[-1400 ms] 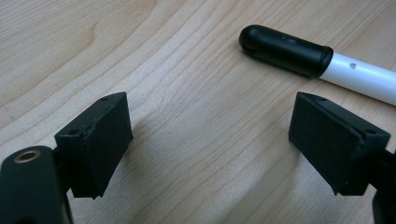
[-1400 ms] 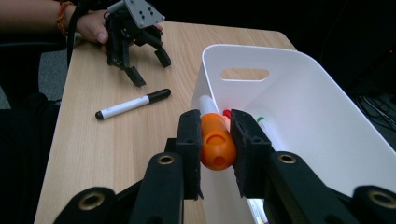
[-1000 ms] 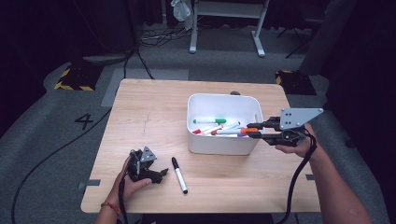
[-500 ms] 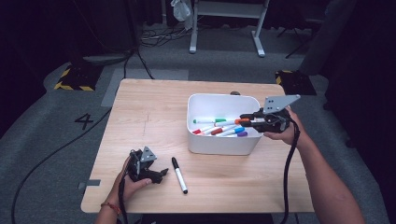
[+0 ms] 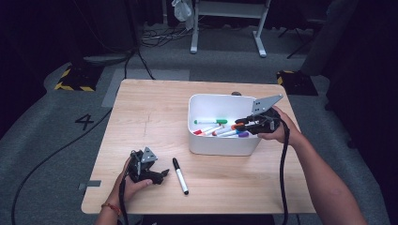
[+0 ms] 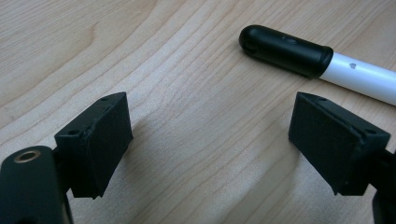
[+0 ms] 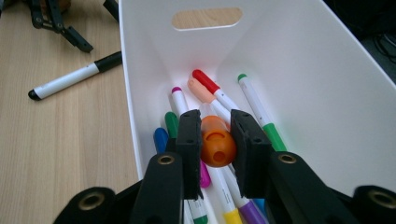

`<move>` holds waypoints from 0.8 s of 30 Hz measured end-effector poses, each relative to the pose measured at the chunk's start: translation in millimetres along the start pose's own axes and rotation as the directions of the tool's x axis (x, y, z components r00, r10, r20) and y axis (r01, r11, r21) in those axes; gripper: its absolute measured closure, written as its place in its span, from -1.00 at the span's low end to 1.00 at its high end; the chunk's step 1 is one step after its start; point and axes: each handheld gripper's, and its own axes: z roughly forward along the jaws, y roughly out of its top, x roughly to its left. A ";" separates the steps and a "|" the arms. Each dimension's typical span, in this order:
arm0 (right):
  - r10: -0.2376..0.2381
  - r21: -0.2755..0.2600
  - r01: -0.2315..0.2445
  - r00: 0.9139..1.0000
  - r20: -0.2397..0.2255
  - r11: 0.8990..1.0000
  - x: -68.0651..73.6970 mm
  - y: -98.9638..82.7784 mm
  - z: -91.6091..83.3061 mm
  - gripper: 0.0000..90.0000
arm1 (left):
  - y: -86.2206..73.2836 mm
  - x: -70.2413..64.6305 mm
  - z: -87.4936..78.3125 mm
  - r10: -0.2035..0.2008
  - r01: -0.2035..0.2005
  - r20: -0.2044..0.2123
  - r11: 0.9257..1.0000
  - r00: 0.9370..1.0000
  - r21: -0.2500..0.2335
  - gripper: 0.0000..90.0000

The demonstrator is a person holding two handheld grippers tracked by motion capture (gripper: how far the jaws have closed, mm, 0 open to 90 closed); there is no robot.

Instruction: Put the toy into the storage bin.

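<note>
Now, left of the white bin (image 5: 220,145), the left gripper (image 5: 149,174) rests with jaws apart beside the black marker (image 5: 180,175), while the right gripper (image 5: 244,125), clamped on the orange marker (image 7: 217,144), has dipped into that bin, so release looks near.

Two hand-held grippers, both black. Left gripper (image 5: 162,174): matte body, small grey three-cornered plate on top, a thin black cable trailing off its rear. Jaws tipped with blocky rubber-like pads (image 6: 95,142), edges slightly rough, tiny screw holes at the corners; a brass-coloured eyelet set in the arm behind one pad. Right gripper (image 7: 215,149): same black linkage arms, round brass-coloured rivets at the joints, flat rectangular pads, larger grey three-cornered plate above, thick black cable looping from its rear. Forearms bare, no sleeves; a red-and-gold bracelet (image 5: 109,207) on the wrist behind the left gripper.
</note>
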 end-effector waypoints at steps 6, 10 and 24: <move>-0.005 0.079 0.006 1.000 -0.014 0.997 -3.0 -1.2 4.4 0.66 | 0.0 0.0 0.0 -0.001 0.001 0.000 1.000 1.000 0.000 -0.70; 0.000 0.123 0.001 1.000 -0.008 0.992 -5.1 -1.5 6.0 0.66 | 0.1 0.2 -0.1 0.003 -0.003 -0.001 1.000 1.000 0.001 -0.70; -0.004 0.279 0.012 1.000 -0.029 0.960 -4.6 1.8 13.4 0.48 | 0.1 0.0 0.1 -0.001 0.001 0.000 1.000 1.000 0.000 -0.70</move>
